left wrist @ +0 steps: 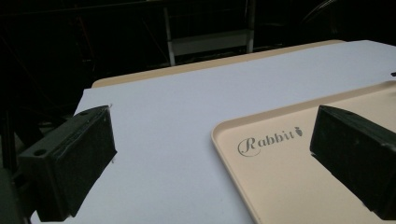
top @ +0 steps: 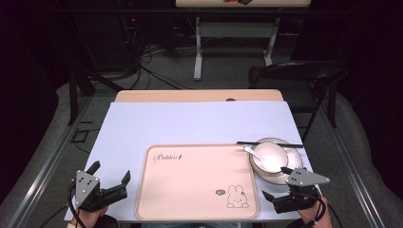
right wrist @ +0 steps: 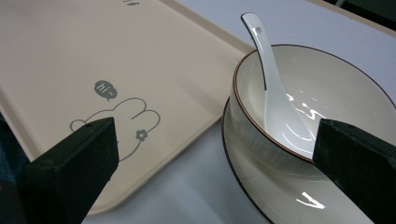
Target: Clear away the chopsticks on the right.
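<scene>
I see the bench under a pale sheet. On the sheet lie a tray, between my two sets of fingers, and a plate just beyond my right fingers.

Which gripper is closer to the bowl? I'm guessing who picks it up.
The right gripper: its jaws stand open beside the bowl, while the left gripper sits across the tray.

We see white bowl upright on matching plate, near table's right edge, just beside pink tray's right rim. White ceramic spoon lies inside bowl, handle leaning on rim toward tray. Black chopsticks rest across bowl's far rim.
</scene>
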